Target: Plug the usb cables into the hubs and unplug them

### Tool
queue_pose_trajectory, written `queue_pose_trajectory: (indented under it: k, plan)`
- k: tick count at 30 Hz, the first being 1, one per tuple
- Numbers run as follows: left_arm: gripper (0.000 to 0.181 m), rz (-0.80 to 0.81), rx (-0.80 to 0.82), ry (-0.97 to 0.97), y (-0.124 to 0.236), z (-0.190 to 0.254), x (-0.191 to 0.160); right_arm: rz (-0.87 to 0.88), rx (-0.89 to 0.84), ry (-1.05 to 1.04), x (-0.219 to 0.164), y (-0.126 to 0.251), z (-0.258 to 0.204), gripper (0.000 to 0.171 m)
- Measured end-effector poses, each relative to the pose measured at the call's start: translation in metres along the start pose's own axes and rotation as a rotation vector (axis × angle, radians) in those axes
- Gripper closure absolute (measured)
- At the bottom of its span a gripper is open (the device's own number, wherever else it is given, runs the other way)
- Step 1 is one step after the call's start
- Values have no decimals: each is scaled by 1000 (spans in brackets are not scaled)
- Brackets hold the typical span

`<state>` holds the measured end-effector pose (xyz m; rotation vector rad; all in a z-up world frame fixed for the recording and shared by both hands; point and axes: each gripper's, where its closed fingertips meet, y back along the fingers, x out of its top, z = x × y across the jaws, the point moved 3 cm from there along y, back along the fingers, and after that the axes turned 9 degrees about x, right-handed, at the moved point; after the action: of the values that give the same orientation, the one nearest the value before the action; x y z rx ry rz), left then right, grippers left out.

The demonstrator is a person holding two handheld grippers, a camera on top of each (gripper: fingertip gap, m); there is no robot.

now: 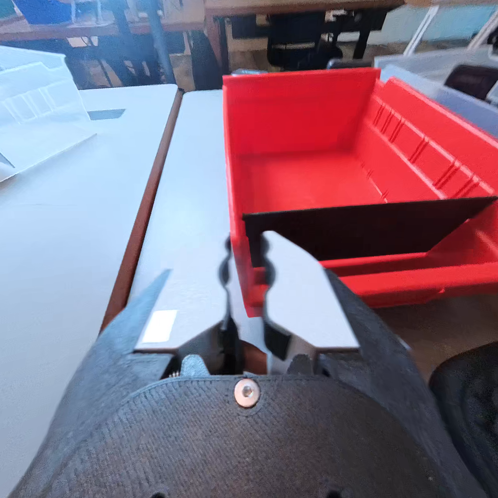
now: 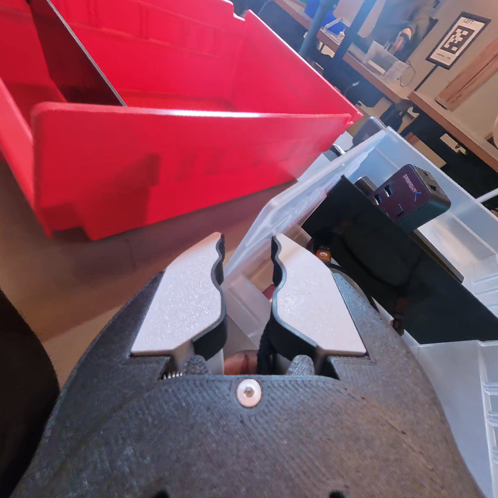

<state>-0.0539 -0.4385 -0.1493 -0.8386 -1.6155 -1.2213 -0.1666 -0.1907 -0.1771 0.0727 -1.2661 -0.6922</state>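
Note:
A black USB hub (image 2: 412,194) sits high in a clear plastic bin (image 2: 310,199), against a black divider panel (image 2: 390,283). An orange-and-black USB plug (image 2: 323,253) pokes out just right of my right fingertip; its cable is hidden. My right gripper (image 2: 248,238) is open and empty, at the clear bin's near corner, below and left of the hub. My left gripper (image 1: 246,239) is open and empty, at the near left corner of a red bin (image 1: 310,129). The clear bin (image 1: 431,80) shows blurred at the far right in the left wrist view.
The red bin (image 2: 161,167) holds a black divider (image 1: 363,229), and the compartment behind it looks empty. A white bin (image 1: 35,107) stands far left on the grey table (image 1: 67,242), which has a brown seam (image 1: 145,204). A person sits at a far desk (image 2: 404,35) near a marker sign (image 2: 458,40). About 25 cm separates my left fingertips from my right.

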Motion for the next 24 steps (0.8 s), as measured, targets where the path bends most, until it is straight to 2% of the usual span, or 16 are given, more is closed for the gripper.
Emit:
queue_pose_trajectory:
  k: [1,2,5,7,9,11,12,14,15,16,18,19,20,24]
  plan:
    - [174,-15,34,-23,-1,-1,-3,26,16,-5,2,1,-2,138]
    - [176,-21,54,-53,-1,-2,-5,81,33,-16,6,5,-4,138]
    - [175,-66,23,-53,10,3,-8,348,66,-78,26,34,-12,132]
    - [174,-124,-2,-70,25,9,-12,509,84,-131,40,54,-22,124]
    - [164,-172,-58,-78,41,17,-16,611,152,-157,53,64,-42,109]
    - [154,-158,-121,-46,46,24,-17,578,195,-194,58,54,-57,103]
    - [135,-146,-145,-21,43,27,-18,518,197,-215,57,43,-61,95]
    - [123,-164,-167,13,31,32,-29,369,183,-236,50,20,-62,82]
    - [124,-164,-172,7,24,36,-34,306,178,-246,47,11,-61,84]
    - [133,-139,-166,-1,19,39,-37,263,171,-264,46,4,-58,91]
    - [141,-90,-108,-22,15,40,-36,206,155,-298,43,-9,-52,114]
    - [144,-87,-88,-28,16,40,-34,167,103,-308,39,-14,-45,127]
    - [149,-81,-51,-37,16,36,-32,140,16,-281,37,-17,-35,155]
    - [154,-25,39,-27,26,35,-21,153,-45,-211,44,-21,-29,159]
